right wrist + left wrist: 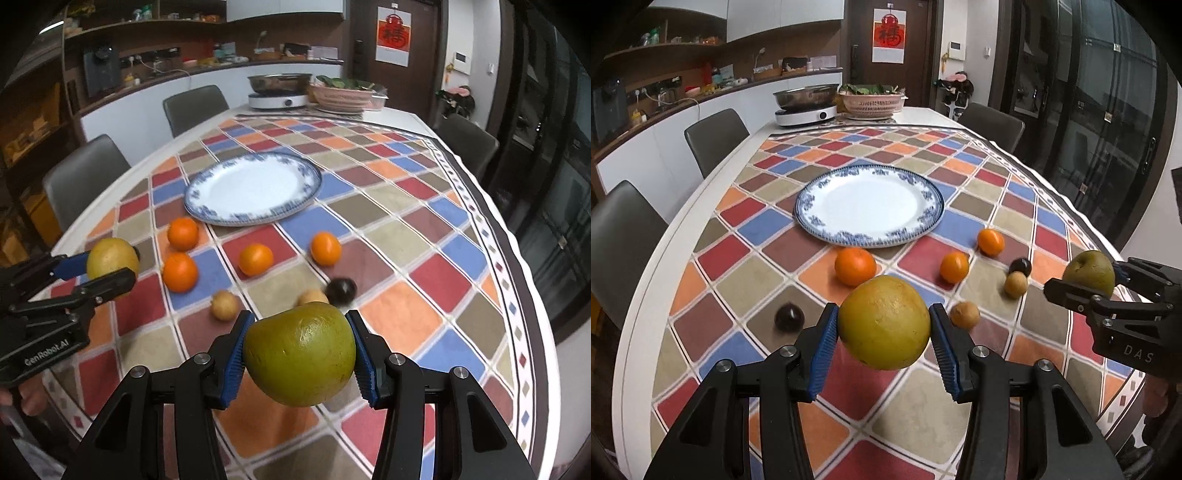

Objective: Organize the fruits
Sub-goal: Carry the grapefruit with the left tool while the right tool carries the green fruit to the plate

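My left gripper is shut on a big yellow citrus fruit and holds it above the cloth; it also shows in the right wrist view. My right gripper is shut on a green pear, also seen at the right of the left wrist view. A blue-rimmed white plate lies empty further along the table. Several oranges, two small tan fruits and dark round fruits lie loose between the plate and the grippers.
The checkered tablecloth covers the near table. At the far end stand an induction cooker with a steel pan and a pink basket of greens. Grey chairs line both sides.
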